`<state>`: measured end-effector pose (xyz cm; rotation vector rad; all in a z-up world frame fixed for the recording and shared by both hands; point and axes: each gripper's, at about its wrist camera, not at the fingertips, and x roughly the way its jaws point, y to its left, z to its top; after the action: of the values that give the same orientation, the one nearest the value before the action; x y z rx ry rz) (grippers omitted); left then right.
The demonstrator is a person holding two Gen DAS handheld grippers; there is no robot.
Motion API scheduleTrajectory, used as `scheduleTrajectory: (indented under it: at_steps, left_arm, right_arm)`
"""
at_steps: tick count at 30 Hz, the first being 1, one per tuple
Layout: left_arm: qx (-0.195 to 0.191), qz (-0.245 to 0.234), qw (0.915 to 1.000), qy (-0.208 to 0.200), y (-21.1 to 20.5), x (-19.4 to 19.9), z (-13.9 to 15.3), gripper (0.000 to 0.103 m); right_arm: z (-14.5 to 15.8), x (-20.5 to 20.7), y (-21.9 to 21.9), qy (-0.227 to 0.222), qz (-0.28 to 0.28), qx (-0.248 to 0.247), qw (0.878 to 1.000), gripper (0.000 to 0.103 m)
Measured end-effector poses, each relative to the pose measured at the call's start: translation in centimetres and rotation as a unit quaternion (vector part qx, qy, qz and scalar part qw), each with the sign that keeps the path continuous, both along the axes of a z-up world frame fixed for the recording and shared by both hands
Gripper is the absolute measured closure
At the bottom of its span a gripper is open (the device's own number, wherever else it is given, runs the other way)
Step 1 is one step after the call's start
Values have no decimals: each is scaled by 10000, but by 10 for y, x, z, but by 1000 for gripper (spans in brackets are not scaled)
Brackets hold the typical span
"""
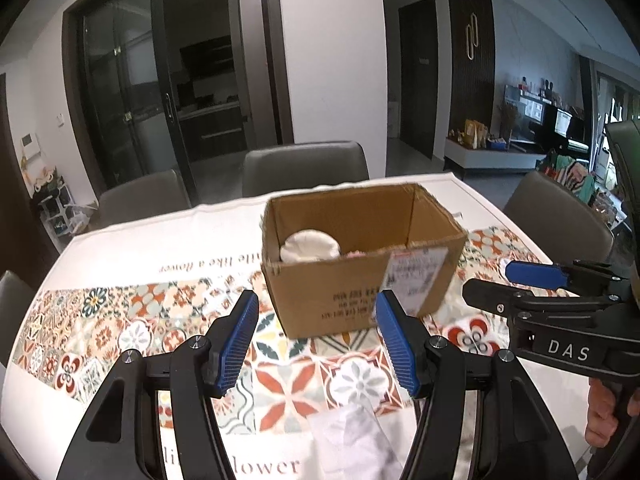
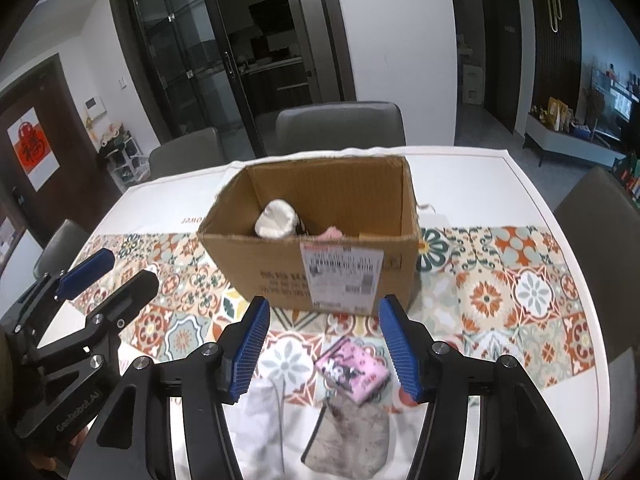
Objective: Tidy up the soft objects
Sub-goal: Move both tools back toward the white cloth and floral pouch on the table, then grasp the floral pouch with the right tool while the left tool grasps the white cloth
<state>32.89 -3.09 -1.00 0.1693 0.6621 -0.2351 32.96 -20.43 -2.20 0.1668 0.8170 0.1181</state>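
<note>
An open cardboard box [image 1: 352, 280] [image 2: 320, 264] stands on the patterned tablecloth. Inside it lie a white soft ball [image 1: 309, 246] [image 2: 276, 219] and something pink [image 2: 334, 233]. My left gripper [image 1: 316, 344] is open and empty, a little before the box, above a white cloth [image 1: 352, 436]. My right gripper [image 2: 322, 346] is open and empty, above a pink printed cloth [image 2: 354, 370] and a grey cloth [image 2: 348, 440]. A white cloth [image 2: 262, 412] lies left of those. Each gripper shows in the other's view: the right one [image 1: 532, 280], the left one [image 2: 108, 276].
Grey chairs stand around the table [image 1: 306, 166] [image 2: 340, 124] [image 2: 600, 216]. The table edge [image 2: 560, 240] curves along the right. Glass doors and a dark doorway are behind.
</note>
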Motion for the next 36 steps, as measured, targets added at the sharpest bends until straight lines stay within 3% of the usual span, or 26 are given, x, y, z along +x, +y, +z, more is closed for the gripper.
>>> scheduleTrajectory:
  at_steps: [16, 36]
  left_arm:
    - [10, -3, 9940, 1092, -11, -34, -62, 43]
    - [-238, 60, 9636, 2662, -21, -49, -140, 43]
  right_arm:
    - [-55, -31, -8, 778, 8, 6, 9970, 45]
    - [-130, -54, -22, 2020, 117, 268, 9790, 45]
